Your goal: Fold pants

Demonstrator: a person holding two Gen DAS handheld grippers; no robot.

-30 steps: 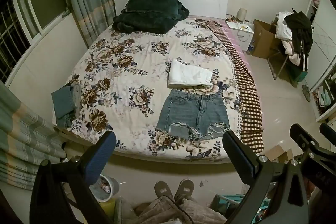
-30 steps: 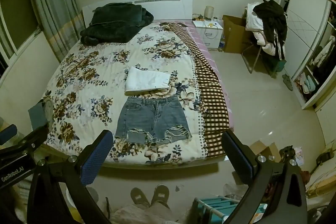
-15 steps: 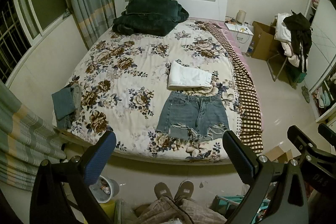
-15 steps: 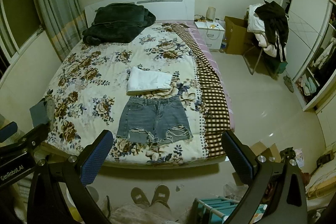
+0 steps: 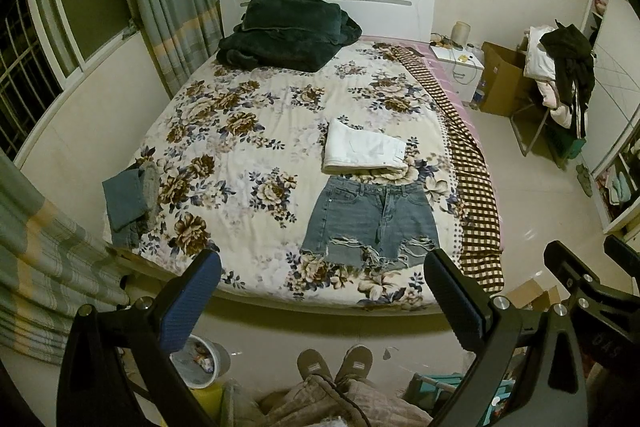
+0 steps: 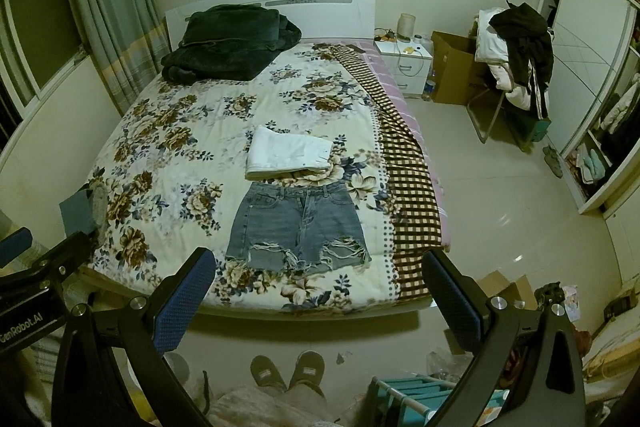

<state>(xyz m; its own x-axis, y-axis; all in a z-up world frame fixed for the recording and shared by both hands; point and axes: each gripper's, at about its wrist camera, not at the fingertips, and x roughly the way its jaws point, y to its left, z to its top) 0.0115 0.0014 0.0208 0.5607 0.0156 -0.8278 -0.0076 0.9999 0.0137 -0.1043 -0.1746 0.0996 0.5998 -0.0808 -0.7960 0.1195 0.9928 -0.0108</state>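
The denim shorts (image 5: pixel 372 223) lie flat near the foot of the bed (image 5: pixel 224 155), just below the folded white pants (image 5: pixel 362 147). Their waistband points toward the headboard and the frayed hems toward me, so the long axis runs roughly head to foot. The left gripper (image 5: pixel 320 301) and right gripper (image 6: pixel 316 301) both hang wide open, empty, well back from the bed. I'd worry the ragged hem threads could snag a finger, or a pinch might catch the quilt underneath too
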